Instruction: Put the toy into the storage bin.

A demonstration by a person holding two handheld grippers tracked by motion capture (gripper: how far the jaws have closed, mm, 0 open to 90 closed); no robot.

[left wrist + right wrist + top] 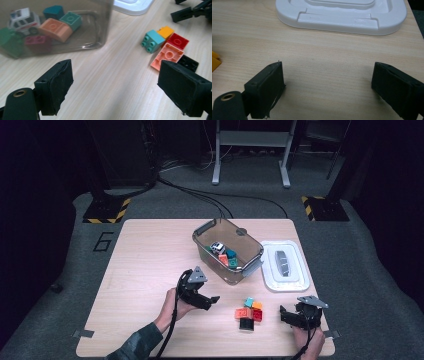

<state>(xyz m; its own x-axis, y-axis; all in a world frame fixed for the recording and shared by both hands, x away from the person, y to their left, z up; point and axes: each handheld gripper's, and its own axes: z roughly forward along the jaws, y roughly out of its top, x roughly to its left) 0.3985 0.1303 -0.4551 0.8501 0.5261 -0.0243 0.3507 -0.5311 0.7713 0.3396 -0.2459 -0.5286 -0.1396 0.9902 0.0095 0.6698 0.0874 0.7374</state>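
The left gripper [212, 301] is hovering over bare wood at the front left part of the table [145, 270], with much free surface to its left and behind it. Its jaws are standing wide apart and nothing is between them. The person's left hand [172, 306] is gripping it from behind, and the jaws are pointing to the right, toward the pile of bricks [249, 311]. In the left gripper view, the clear bin [55, 27] is standing just ahead and to the left of the jaws, with a small toy car [23, 18] and some bricks inside it, and the pile of bricks [167, 47] is lying ahead to the right, near the right jaw but apart from it.

The right gripper [286, 316] is sitting close to the front right corner of the table, just right of the pile, and the table edge is near on its right side. Its jaws are also standing wide open and holding nothing; only bare wood is lying between them. The white lid [342, 13] is lying ahead of it, apart from the jaws.

A figure 6 [103, 241] is marked on the floor left of the table
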